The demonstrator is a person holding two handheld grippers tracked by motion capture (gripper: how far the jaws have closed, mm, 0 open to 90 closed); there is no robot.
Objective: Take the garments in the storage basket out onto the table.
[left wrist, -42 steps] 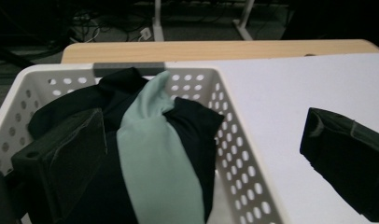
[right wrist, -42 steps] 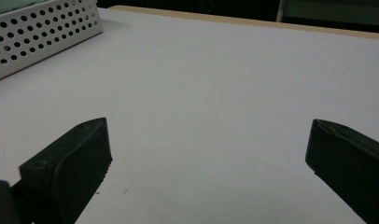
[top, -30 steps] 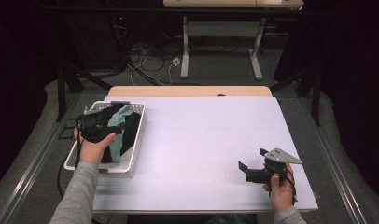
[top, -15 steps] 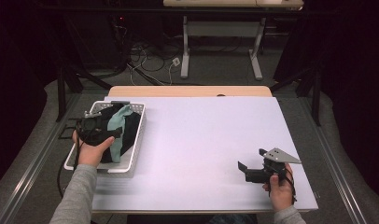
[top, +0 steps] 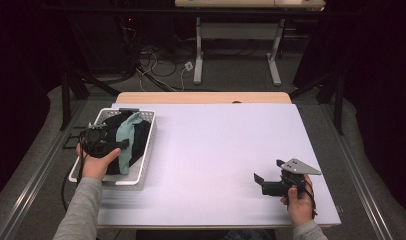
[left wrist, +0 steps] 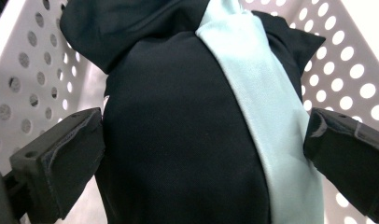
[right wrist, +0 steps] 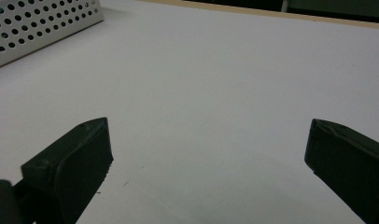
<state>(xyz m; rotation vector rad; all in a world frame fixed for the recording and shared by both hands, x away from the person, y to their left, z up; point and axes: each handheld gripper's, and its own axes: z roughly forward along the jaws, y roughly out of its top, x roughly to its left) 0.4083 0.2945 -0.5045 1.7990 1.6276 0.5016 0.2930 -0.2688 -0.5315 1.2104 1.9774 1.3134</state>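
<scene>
left gripper (left wrist: 204, 154) over clothes in white basket (top: 144, 155), jaws wide.
dark garment (left wrist: 178, 154) and mint cloth (left wrist: 267, 130) lie between the fingers; closing may snag both. right gripper (top: 271, 184) spread, idle.

Your left gripper (top: 98, 140) has moved a little lower into the white basket (top: 141, 165), toward its near end, and its jaws now stand wide apart around the black cloth (left wrist: 178, 140).
</scene>
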